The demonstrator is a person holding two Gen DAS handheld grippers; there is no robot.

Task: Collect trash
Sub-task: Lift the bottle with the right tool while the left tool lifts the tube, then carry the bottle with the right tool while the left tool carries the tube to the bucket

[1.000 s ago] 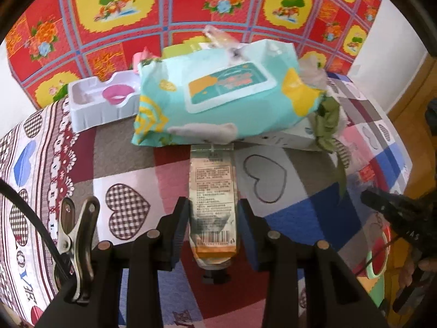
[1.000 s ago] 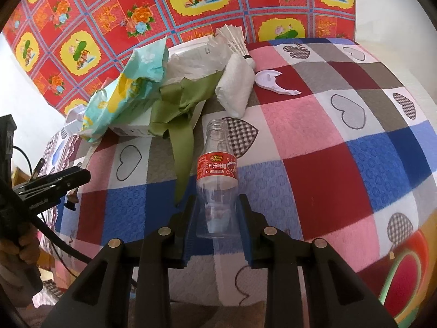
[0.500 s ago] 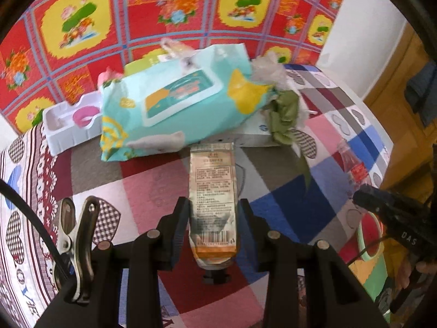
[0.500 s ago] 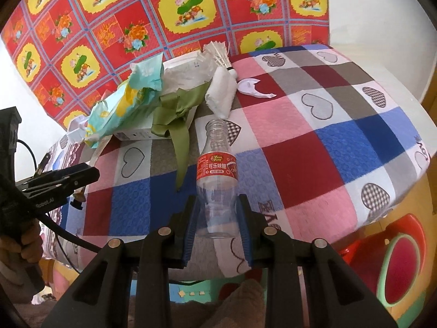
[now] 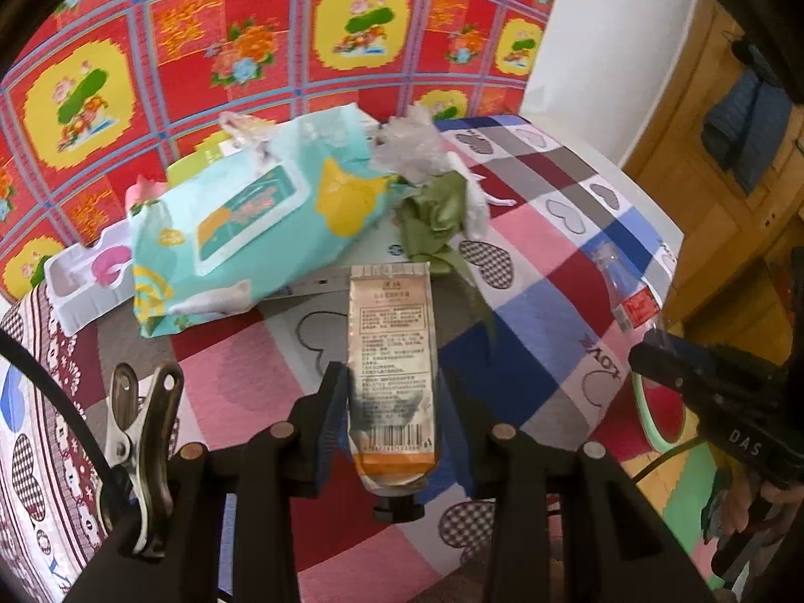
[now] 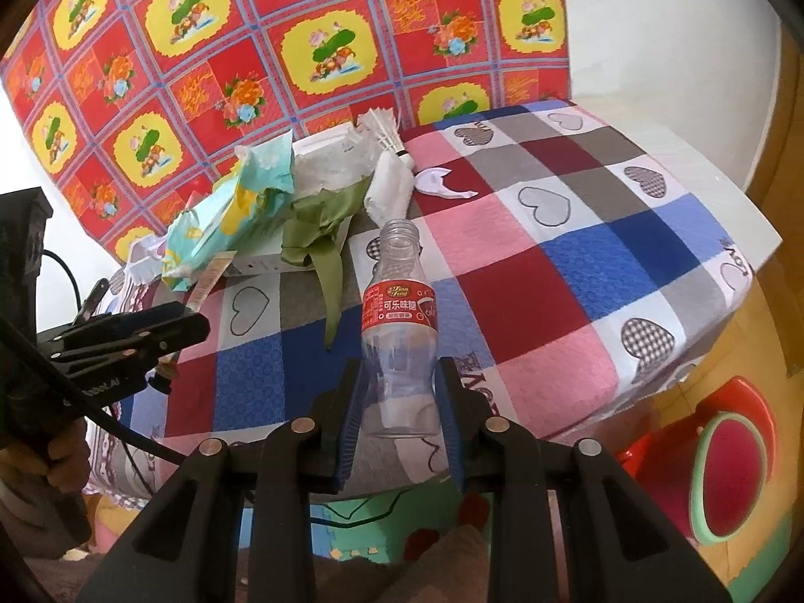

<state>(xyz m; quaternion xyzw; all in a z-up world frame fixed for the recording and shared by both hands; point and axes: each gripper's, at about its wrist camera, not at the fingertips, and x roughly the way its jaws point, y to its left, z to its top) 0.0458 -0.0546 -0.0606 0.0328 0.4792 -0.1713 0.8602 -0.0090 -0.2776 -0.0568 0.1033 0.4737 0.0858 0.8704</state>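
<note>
Carry step: both pieces of trash are picked and held clear above the worktop (image 6: 578, 231). Empty plastic bottle (image 6: 399, 331), cap off, red label, sits neck-forward in the right gripper (image 6: 400, 402), fingers clamped on its lower body. Flat tube (image 5: 394, 367), cap toward the camera, is pinched by the left gripper (image 5: 394, 424) fingers closed on its lower half. Remaining pile lies on the worktop beyond the bottle: wipes pack (image 5: 251, 216), green ribbon (image 6: 321, 231), crumpled clear plastic (image 5: 414, 143), white tray (image 5: 83, 284). Red-and-green tub (image 6: 728, 462) on the floor below the worktop edge, right of the bottle, probably the bin. Next: bring both over it, open the fingers, drop.
</note>
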